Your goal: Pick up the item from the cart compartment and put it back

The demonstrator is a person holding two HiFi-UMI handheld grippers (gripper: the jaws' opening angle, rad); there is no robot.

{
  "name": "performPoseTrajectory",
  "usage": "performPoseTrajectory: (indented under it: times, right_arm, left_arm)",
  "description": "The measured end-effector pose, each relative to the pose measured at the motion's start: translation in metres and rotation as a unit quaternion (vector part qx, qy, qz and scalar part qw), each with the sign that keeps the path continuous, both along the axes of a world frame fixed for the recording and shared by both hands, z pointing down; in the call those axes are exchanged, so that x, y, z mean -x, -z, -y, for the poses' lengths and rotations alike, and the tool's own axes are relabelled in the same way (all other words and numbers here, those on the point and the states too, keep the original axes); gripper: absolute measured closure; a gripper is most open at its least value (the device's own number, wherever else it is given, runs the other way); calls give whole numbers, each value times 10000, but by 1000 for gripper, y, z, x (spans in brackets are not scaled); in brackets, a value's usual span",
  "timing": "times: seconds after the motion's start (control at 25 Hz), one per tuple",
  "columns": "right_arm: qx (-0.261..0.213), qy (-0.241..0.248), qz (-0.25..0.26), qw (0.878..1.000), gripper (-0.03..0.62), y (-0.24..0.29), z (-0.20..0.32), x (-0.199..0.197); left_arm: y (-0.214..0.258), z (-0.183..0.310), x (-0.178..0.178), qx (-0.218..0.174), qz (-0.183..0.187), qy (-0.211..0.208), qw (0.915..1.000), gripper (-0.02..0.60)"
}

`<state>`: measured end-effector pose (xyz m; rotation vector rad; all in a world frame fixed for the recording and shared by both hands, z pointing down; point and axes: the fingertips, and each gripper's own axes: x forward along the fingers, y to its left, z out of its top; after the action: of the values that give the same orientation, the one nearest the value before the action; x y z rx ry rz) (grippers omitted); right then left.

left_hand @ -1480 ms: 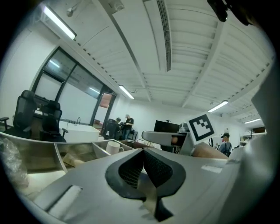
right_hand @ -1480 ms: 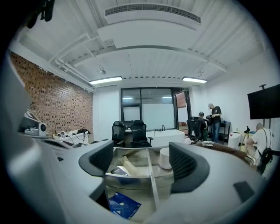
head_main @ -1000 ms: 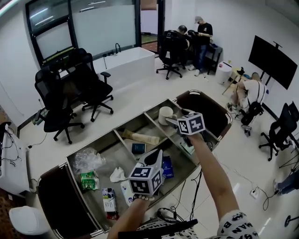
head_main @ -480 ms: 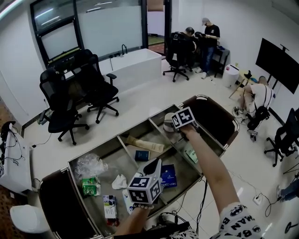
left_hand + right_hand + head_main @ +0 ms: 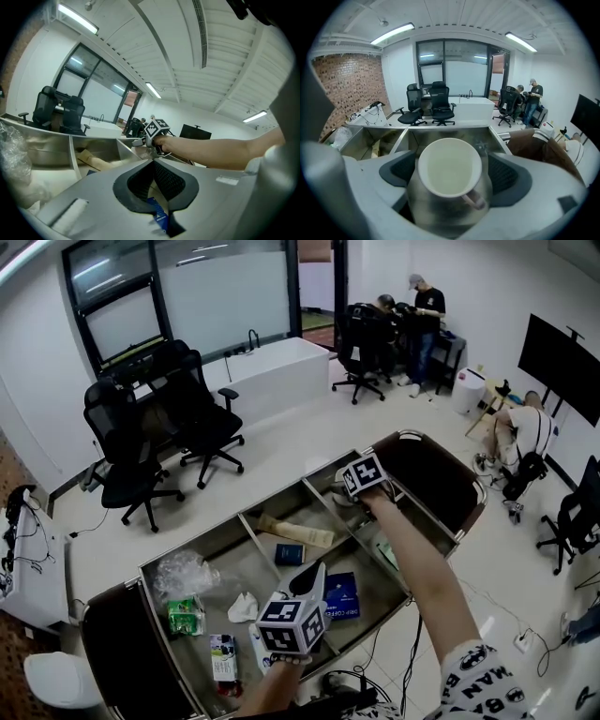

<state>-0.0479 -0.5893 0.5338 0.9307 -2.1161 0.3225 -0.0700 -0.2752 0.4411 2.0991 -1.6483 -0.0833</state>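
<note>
Head view: the pick-up step is in hand. The right gripper (image 5: pixel 349 491) reaches down into the end compartment of the cart (image 5: pixel 225 524). Its steel walls stand close around, so open room lies only upward.

Right gripper view: the fingers are spread wide and have just been opening. The white mug (image 5: pixel 449 168) stands upright between them, not yet clamped. The next move calls for closing on the mug body, then a straight lift.

Left gripper view: the left gripper (image 5: pixel 152 164) has its fingers together, empty, above the cart.

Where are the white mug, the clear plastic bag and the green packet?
white mug (image 5: pixel 449 168): right gripper view, inside of its bowl.
clear plastic bag (image 5: pixel 181 570): head view, its crumpled middle.
green packet (image 5: pixel 185 616): head view, its front face.
</note>
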Motion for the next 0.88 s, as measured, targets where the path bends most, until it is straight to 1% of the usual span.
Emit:
performPoseTrajectory:
  times: [0.12,0.16,0.2,0.4,0.52,0.6,0.72,0.88]
  right_arm:
    - [70,50,-107,9999,95,-8,-2,1]
    - [65,48,-135,9999,105,-9,-2,1]
    - [44,47,-158,9999,163,-10,-1,0]
    - [-54,72,-175,9998,169,-6,-2,-1]
    - [-203,120,-67,9997,171,6,-8,-1]
    - [-326,238,53,9992,171,21,-18,1]
    - [-548,416,290,9972,171,50,-39,0]
    - [-918,477,576,9930,171,83,-74,-12]
  left_arm:
    - [-2,-1,1,25,-2,38,10000,594]
    - [-3,-1,3,25,0,57,10000,594]
    - [-4,-1,4,25,0,80,10000,594]
    - [-6,-6,8,50,-12,151,9999,594]
    - [-6,-9,8,24,1,137,9999,594]
    - [-4,-10,7,-7,13,119,9999,594]
    - [-1,-12,6,-64,26,106,9999,594]
    - [3,-20,5,-222,66,82,9997,594]
